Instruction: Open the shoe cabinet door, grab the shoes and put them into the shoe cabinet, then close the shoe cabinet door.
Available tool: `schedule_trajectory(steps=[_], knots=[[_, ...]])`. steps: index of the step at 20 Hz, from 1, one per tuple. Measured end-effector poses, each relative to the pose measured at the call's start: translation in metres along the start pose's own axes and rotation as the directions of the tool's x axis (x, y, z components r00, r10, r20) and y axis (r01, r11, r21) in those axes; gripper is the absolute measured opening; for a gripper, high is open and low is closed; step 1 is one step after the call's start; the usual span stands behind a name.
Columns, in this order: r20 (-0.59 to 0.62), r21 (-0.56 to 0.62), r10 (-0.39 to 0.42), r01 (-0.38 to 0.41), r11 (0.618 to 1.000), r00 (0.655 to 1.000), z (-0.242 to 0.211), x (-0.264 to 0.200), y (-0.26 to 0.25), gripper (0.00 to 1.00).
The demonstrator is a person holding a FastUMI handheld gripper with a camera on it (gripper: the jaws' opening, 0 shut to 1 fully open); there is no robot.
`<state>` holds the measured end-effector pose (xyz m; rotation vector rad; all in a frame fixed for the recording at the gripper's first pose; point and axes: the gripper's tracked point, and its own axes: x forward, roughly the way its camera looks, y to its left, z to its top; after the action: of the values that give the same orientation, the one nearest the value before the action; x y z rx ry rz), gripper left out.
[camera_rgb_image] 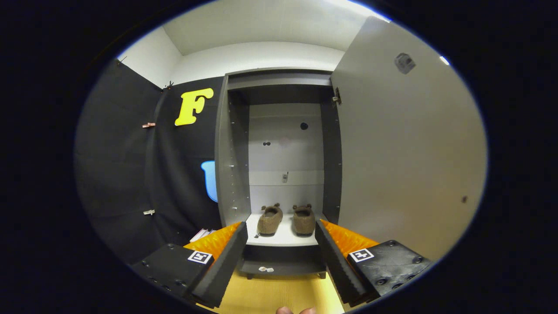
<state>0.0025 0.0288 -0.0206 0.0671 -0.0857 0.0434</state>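
The gripper (281, 257) is released, its fingers spread wide with nothing between them. Beyond them, the shoes (285, 220) sit side by side on the cabinet (231, 174) floor, near its front edge. The door (405, 152) stands open to the right, leaving the opening unobstructed.

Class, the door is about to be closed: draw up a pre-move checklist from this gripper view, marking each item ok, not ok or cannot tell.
1. Both shoes inside the shoe cabinet, on its bottom shelf: ok.
2. Shoes clear of the shelf's front edge: ok.
3. Gripper open and holding nothing: ok.
4. Fingers outside the cabinet opening: ok.
5. Door swung wide open to the right, hinge side visible: ok.
6. Door handle's position on the outer face: cannot tell.
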Motion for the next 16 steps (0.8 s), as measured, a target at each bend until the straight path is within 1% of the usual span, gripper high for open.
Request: schedule_trajectory(steps=[3, 5, 8, 11, 13, 16], knots=[[-0.008, 0.011, 0.000, 0.000, 1.000, 1.000, 0.001, -0.047, -0.015, 0.98], [-0.024, 0.017, -0.021, 0.021, 1.000, 0.999, 0.000, -0.073, -0.031, 0.98], [-0.028, 0.030, -0.073, 0.074, 0.997, 0.997, 0.007, -0.108, -0.069, 0.98], [-0.038, 0.044, -0.163, 0.164, 0.985, 0.986, 0.015, -0.138, -0.123, 0.98], [-0.036, 0.037, -0.251, 0.252, 0.967, 0.967, 0.014, -0.147, -0.159, 0.98], [-0.050, 0.011, -0.351, 0.352, 0.936, 0.935, 0.012, -0.153, -0.211, 0.97]])
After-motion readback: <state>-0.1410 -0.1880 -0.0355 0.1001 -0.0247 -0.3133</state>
